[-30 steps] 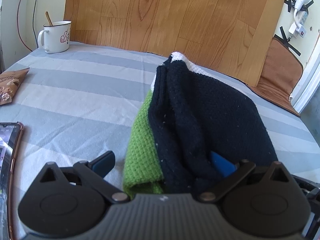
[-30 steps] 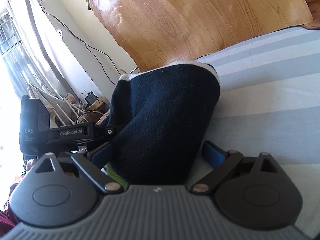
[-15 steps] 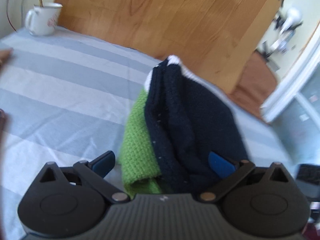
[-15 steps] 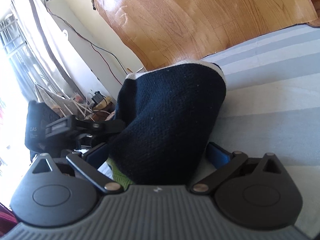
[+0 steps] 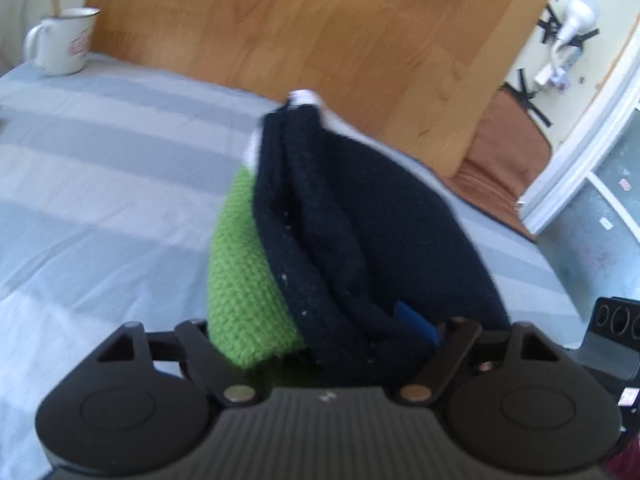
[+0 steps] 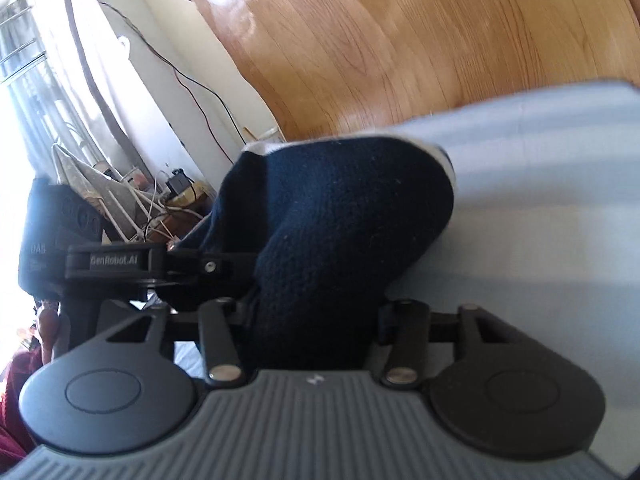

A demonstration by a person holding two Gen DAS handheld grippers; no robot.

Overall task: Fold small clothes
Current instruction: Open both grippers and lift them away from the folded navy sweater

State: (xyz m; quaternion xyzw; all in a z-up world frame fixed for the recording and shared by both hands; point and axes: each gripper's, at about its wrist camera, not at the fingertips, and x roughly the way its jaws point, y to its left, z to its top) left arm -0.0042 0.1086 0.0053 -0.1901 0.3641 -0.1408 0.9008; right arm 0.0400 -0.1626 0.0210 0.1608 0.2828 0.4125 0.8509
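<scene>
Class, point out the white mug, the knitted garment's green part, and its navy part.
White mug (image 5: 60, 42), left wrist view, on its side wall.
Green part (image 5: 244, 280), left wrist view, mid-panel.
Navy part (image 6: 340, 224), right wrist view, mid-bulge.

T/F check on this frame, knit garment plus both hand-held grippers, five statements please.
1. The knit garment is navy with a green part. True.
2. The white mug stands on the garment. False: it stands apart, at the far corner of the striped sheet.
3. The right hand-held gripper has the garment between its fingers. True; its jaws have just been closing.
4. The left hand-held gripper is away from the garment. False: the garment fills its gap.
5. The garment lies flat. False: it is bunched up.
</scene>
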